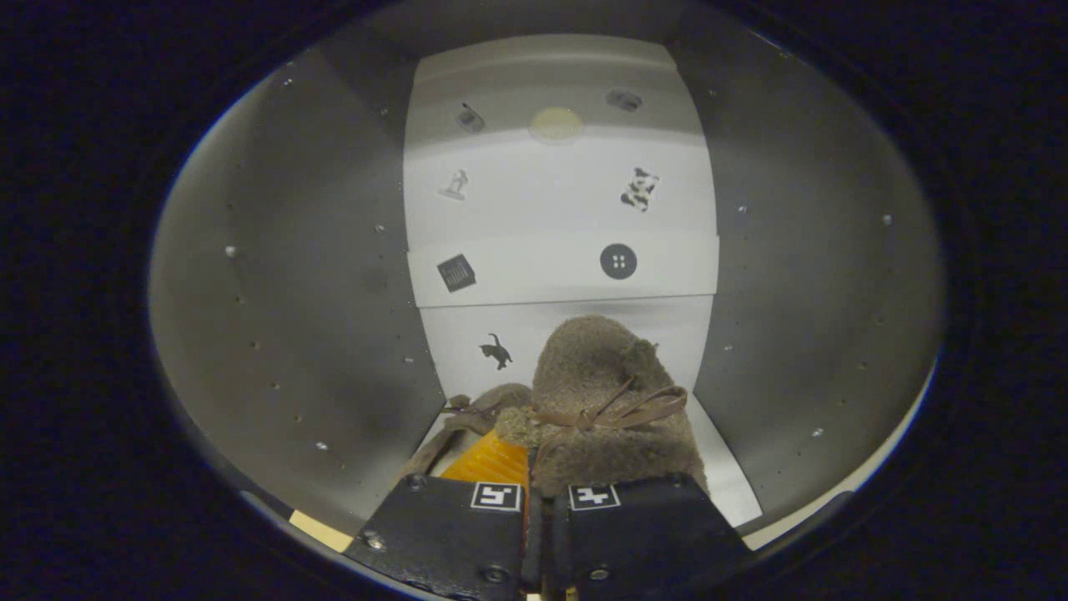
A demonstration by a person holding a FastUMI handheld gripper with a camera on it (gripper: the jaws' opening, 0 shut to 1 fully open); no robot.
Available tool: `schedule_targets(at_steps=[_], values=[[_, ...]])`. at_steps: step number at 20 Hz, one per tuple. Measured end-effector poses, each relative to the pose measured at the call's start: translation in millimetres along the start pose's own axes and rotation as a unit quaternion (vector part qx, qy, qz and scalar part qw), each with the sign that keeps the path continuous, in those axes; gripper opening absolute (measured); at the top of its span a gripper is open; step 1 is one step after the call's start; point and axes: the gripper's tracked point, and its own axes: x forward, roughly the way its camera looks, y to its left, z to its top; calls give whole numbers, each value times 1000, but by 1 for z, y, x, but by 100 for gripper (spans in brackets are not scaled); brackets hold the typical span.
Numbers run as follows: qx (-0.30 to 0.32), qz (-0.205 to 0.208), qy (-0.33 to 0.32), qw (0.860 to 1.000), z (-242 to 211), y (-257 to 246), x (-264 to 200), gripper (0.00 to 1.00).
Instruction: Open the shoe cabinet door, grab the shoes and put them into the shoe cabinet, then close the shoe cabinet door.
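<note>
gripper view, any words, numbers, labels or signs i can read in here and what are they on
No readable words or numbers.
Back panel of the shoe cabinet: small picture stickers only, among them a cat and a button; no lettering.
Gripper: two square black-and-white coded markers, patterns, not text. Its fingers stand close together behind the brown laced shoe.
Shoe: no brand visible.
</note>
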Motion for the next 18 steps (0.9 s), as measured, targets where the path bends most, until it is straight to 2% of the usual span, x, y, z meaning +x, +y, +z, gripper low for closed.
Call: schedule_targets(at_steps=[4, 8, 12, 14, 18], values=[[10, -8, 39, 999, -23, -13, 42, 8], [21, -32, 85, 996, -42, -30, 64, 8], [60, -38, 160, 985, -59, -33, 77, 9], [77, -43, 173, 981, -59, -34, 80, 12], [74, -52, 175, 980, -59, -31, 77, 21]])
